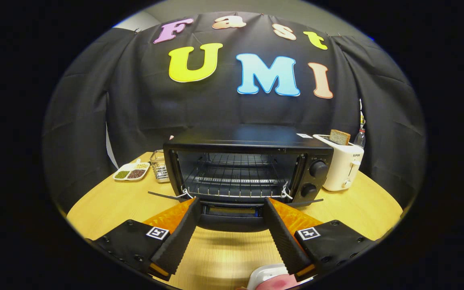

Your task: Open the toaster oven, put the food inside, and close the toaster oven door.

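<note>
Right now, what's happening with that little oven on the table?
A person is holding a gripper in front of the toaster oven. Its fingers are spread open with nothing between them. The oven's door is already folded down just ahead of them, and the wire rack inside is bare. Some food on a white plate sits near the fingers, so the food isn't in yet. A white toaster with bread stands beside the oven.

Glossy black toaster oven (248,169), wood-grain table (232,249).
</note>
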### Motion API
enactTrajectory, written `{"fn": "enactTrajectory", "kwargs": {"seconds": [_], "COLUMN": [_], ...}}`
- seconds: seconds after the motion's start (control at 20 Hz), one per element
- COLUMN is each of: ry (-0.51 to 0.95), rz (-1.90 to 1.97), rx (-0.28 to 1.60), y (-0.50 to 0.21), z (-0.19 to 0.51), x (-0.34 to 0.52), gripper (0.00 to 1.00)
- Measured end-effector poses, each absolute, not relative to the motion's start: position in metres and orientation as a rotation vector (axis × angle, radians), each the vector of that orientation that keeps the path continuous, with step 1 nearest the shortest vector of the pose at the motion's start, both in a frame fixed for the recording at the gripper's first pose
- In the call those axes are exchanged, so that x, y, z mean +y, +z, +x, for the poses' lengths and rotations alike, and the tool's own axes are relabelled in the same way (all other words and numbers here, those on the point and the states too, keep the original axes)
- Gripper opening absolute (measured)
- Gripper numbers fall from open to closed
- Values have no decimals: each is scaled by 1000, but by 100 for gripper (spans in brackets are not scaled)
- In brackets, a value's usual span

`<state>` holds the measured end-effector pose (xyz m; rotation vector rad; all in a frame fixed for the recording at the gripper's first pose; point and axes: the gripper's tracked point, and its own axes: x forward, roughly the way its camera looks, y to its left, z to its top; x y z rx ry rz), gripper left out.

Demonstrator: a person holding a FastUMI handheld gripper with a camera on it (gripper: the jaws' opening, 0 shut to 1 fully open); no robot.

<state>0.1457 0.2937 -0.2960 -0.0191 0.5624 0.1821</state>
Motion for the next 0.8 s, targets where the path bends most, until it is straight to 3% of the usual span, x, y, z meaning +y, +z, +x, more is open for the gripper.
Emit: {"fn": "enactTrajectory", "kwargs": {"seconds": [0.4,0.8], "ry": [192,266], "rz": [-23,39], "rx": [721,737], "y": [-337,-308], "z": [100,66], "x": [294,292], "gripper": [100,100]}}
